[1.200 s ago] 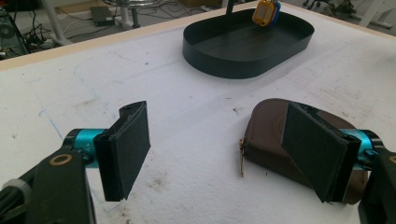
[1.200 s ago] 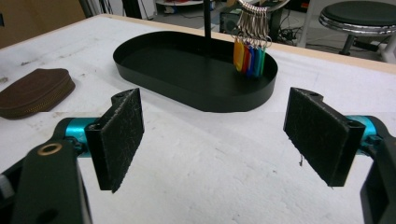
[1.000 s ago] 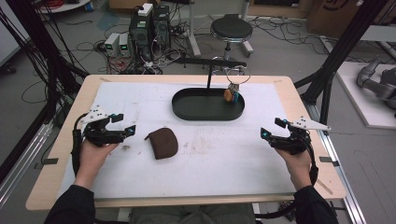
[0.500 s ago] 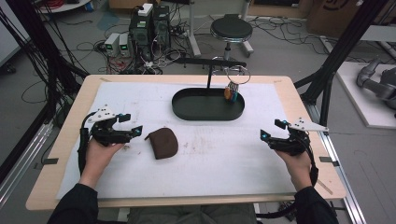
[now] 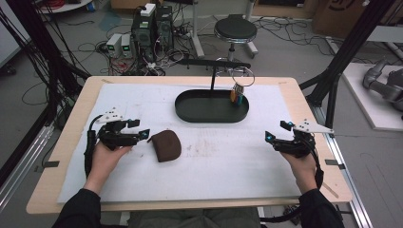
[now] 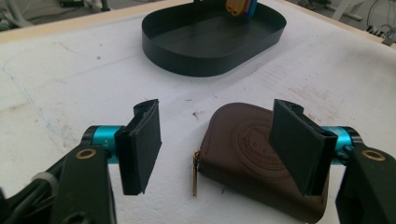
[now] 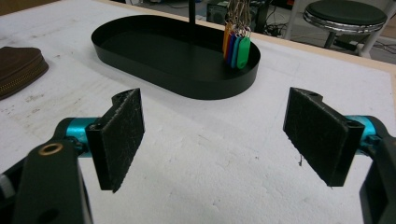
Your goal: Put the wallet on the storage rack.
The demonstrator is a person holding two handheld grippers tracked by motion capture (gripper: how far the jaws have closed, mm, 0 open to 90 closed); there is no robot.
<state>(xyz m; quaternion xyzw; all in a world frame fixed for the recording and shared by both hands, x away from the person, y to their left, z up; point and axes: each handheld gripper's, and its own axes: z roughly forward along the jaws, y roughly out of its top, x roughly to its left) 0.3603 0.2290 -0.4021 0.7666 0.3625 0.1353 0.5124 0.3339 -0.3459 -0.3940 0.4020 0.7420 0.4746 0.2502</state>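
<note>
Between the spread jaws of the left gripper (image 6: pixel 212 149) lies the near edge of a brown zip pouch (image 6: pixel 261 158), flat on the white sheet that covers the counter (image 5: pixel 57 156). These jaws have just been closing, yet their pads are not touching the pouch: its zip pull sits in the gap between them, and the right-hand jaw hangs in front of the embossed leather. Beyond the jaws stands a black oval tray (image 6: pixel 187 60). In the high view the left gripper (image 5: pixel 142 135) sits just beside the pouch (image 5: pixel 165 145). The right gripper (image 7: pixel 212 135), well apart from the pouch, has its jaws wide over bare sheet, with coloured key tags (image 7: pixel 236 46) hanging at the tray's end ahead of them.
</note>
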